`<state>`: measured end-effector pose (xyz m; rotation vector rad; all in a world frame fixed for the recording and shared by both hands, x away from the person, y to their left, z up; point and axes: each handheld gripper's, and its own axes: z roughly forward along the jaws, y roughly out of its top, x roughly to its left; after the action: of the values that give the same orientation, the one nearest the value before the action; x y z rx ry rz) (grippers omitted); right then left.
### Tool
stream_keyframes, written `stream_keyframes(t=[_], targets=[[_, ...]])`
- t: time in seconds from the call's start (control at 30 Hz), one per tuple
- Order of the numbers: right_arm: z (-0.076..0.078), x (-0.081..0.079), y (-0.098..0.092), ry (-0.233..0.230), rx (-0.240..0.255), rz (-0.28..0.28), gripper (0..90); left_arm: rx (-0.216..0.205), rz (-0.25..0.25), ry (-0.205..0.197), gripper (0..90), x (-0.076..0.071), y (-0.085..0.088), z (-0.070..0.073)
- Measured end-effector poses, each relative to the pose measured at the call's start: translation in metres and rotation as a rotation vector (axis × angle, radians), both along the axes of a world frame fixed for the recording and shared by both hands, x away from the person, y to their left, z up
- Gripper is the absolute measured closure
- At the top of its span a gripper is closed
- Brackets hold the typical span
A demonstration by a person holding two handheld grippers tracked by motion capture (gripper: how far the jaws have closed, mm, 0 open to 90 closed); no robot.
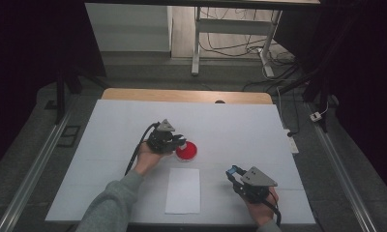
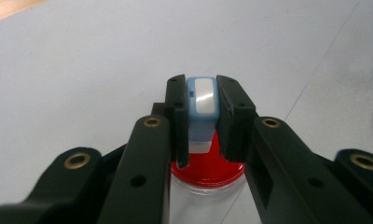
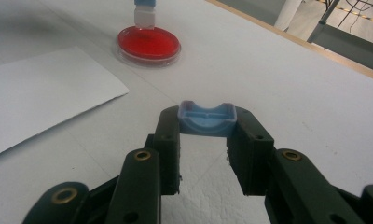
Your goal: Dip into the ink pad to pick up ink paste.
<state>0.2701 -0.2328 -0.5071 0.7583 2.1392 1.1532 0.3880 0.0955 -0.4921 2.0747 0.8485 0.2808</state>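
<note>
A: What is nearest to the person?

B: The right claw [image 1: 235, 175], near the front edge of the bench [image 1: 109, 145]. Its black, matte jaws are closed on a small light-blue plastic cap [image 3: 207, 118], a hollow piece with rounded corners and a curved rim. The cap is held just above the bench, well to the right of the red dish [image 1: 186, 151].

A: And beside it?

B: A flat white sheet of paper [image 1: 183, 190], rectangular, lies in front of the dish, between the dish and the person.

A: Where is the dish itself?

B: Near the middle of the bench. It is round, shallow and clear-walled, with a smooth glossy red filling.

A: And the left claw [image 1: 180, 141]?

B: It is directly over the dish. Its jaws are closed on a light-blue and white stamp-like piece [image 2: 201, 109], which has a shiny top and a pale square lower end. Whether this end touches the red surface, I cannot tell.

A: The bench surface?

B: White and slightly grainy, with a wooden strip [image 1: 182, 95] at the far edge behind the dish.
</note>
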Motion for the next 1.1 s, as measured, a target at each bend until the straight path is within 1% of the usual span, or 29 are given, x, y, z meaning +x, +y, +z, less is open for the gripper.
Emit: stream_keyframes(t=[0.3, 0.6, 0.93, 1.1], targets=[[0.000, 0.000, 0.000, -0.001, 0.000, -0.001, 65.3, -0.007, 0.001, 0.001, 75.9, -0.001, 0.002, 0.003], [0.001, 0.000, 0.000, -0.002, -0.001, 0.002, 65.3, -0.025, -0.005, 0.000, 75.8, -0.003, 0.005, 0.008], [0.001, 0.000, -0.001, -0.004, 0.002, 0.002, 65.3, -0.048, -0.025, -0.002, 75.8, -0.006, 0.008, 0.015], [0.001, 0.000, 0.000, -0.005, 0.003, 0.002, 65.3, -0.052, -0.039, -0.004, 75.8, -0.008, 0.009, 0.018]])
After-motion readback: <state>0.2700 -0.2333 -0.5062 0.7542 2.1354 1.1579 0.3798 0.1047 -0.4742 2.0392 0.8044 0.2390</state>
